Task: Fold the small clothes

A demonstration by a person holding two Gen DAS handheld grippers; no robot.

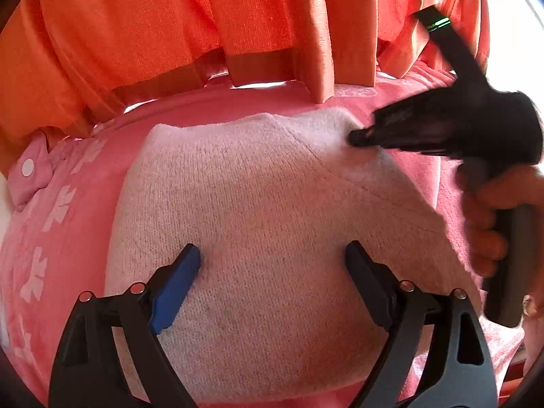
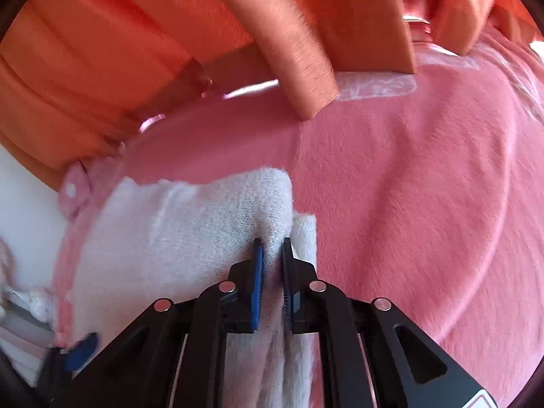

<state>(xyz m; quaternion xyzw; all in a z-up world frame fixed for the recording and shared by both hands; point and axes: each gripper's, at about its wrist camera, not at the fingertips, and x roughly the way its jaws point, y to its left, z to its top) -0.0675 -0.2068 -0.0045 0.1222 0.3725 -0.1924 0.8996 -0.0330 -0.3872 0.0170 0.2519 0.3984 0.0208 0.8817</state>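
Note:
A small white knitted garment (image 1: 258, 204) lies spread on a pink fleece blanket (image 1: 85, 183). My left gripper (image 1: 272, 258) is open, its fingers resting on the garment's near middle, holding nothing. My right gripper (image 1: 357, 137) shows at the garment's far right corner. In the right wrist view my right gripper (image 2: 272, 248) is shut on a pinched fold of the white garment (image 2: 176, 224) at its right edge. A blue pad of the left gripper (image 2: 81, 346) shows at the lower left there.
Orange curtains (image 1: 204, 23) hang along the far edge of the blanket (image 2: 425, 187). A pink dotted piece of clothing (image 1: 30, 173) lies at the far left. The person's hand (image 1: 493, 210) holds the right gripper's handle at the right.

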